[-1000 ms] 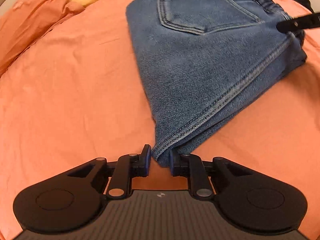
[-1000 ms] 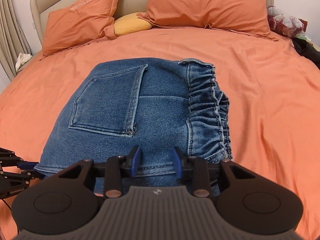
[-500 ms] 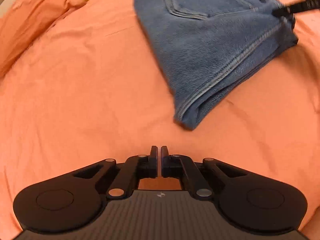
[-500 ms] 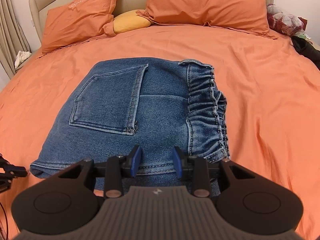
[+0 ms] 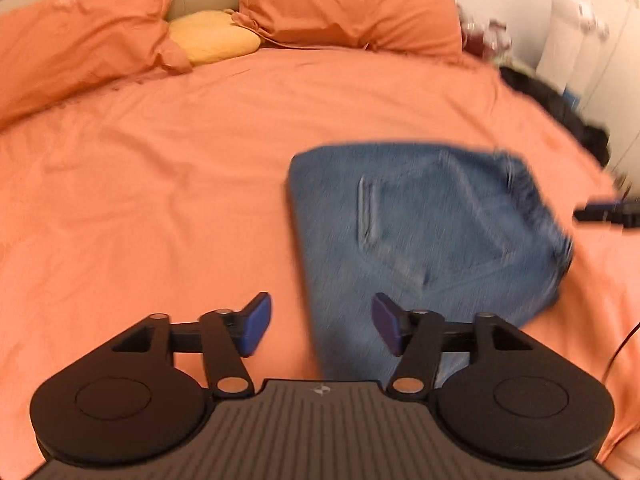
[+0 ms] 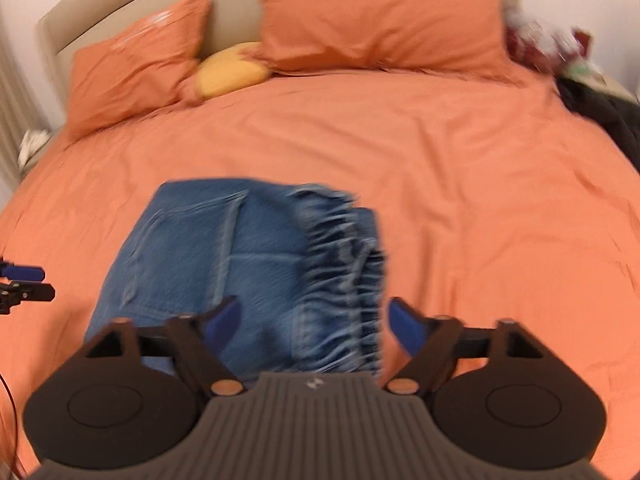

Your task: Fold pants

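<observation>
The blue denim pants (image 5: 432, 236) lie folded into a compact rectangle on the orange bed, back pocket up, elastic waistband on the right side. They also show in the right wrist view (image 6: 256, 276). My left gripper (image 5: 320, 324) is open and empty, raised above the near left edge of the pants. My right gripper (image 6: 314, 326) is open wide and empty, above the near edge by the waistband. The right gripper's fingers (image 5: 600, 214) show at the right edge of the left wrist view; the left gripper's fingers (image 6: 24, 280) show at the left edge of the right wrist view. Both views are motion-blurred.
Orange pillows (image 6: 380, 20) and a yellow cushion (image 6: 232, 70) lie at the headboard. Dark clothing (image 6: 600, 112) sits at the bed's far right edge. The orange sheet (image 5: 140, 200) spreads wide to the left of the pants.
My left gripper let go of the pants' corner, shut briefly, then opened and swung up and back. My right gripper opened wider and pulled back and up. The pants stay folded.
</observation>
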The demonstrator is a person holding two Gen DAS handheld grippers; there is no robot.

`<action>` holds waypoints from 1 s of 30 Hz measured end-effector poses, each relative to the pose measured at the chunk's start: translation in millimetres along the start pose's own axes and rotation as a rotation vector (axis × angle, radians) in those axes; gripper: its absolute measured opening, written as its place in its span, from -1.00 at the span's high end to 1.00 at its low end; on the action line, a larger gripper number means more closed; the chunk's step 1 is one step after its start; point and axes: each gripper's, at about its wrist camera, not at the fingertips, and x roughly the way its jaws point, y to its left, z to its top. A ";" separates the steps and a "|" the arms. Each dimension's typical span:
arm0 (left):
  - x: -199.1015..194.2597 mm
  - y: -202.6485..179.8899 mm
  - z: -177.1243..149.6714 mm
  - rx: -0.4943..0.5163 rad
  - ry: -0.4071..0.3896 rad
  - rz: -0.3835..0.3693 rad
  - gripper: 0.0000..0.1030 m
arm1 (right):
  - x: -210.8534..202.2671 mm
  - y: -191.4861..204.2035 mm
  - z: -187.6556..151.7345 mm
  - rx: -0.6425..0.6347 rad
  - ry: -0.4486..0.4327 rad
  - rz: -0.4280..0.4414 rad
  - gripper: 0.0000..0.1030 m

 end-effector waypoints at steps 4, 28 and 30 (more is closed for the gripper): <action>28.0 15.0 19.4 -0.114 0.028 -0.075 -0.73 | 28.8 -38.3 7.4 0.159 0.081 0.042 -0.72; 108.3 61.8 -30.1 -0.616 0.048 -0.327 -0.47 | 108.3 -73.8 -28.4 0.428 0.190 0.329 -0.29; 102.7 56.0 -31.4 -0.604 0.025 -0.304 -0.30 | 103.7 -70.7 -28.7 0.441 0.179 0.312 -0.18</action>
